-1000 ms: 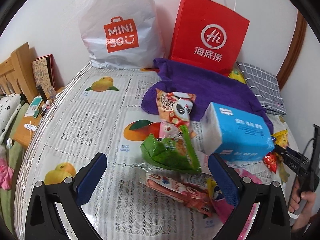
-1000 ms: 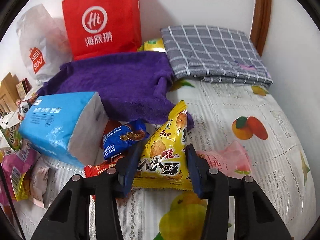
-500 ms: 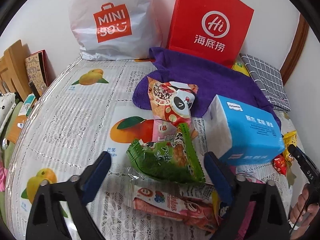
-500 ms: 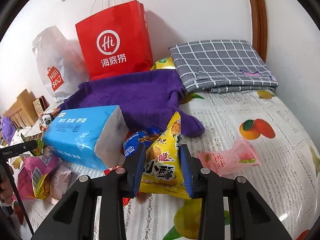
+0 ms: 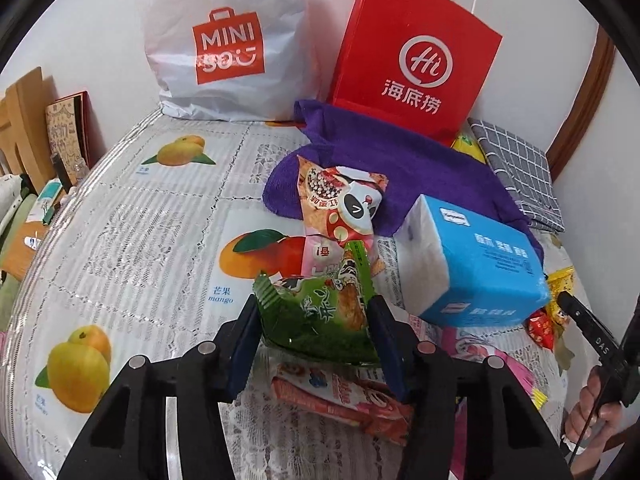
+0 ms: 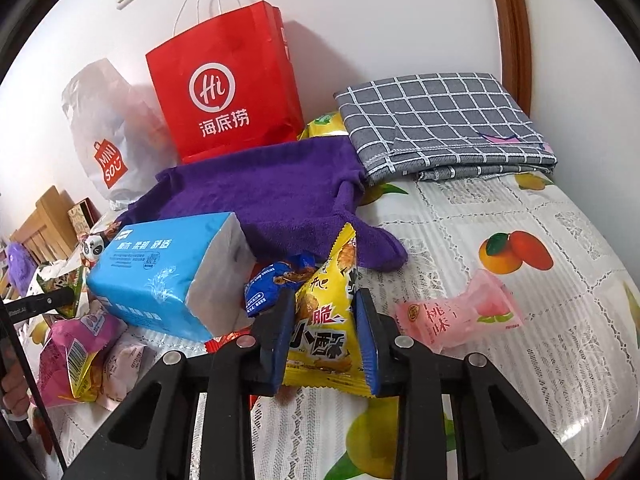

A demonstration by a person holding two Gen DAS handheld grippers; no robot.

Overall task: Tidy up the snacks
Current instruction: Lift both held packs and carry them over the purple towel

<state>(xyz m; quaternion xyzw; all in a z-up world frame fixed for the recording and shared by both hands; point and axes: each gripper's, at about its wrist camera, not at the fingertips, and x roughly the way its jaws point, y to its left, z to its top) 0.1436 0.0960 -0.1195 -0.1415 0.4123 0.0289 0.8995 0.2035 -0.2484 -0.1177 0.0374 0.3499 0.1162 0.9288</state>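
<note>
The left gripper has just been closing, and its blue fingers now pinch a green snack packet by both sides, above a red-and-white snack packet lying on the table with its fruit-print cover. The right gripper has its fingers pressed tight on a yellow snack packet, which stands upright between them. Just beside it on the right lies a pink peach packet; on its left is a dark blue cookie packet, partly tucked under a blue tissue pack. Beyond the green packet sits a panda-print snack packet, overlapping the edge of a purple towel. Farther back, a folded grey checked cloth, a red paper bag and a white plastic bag stand along the wall.
</note>
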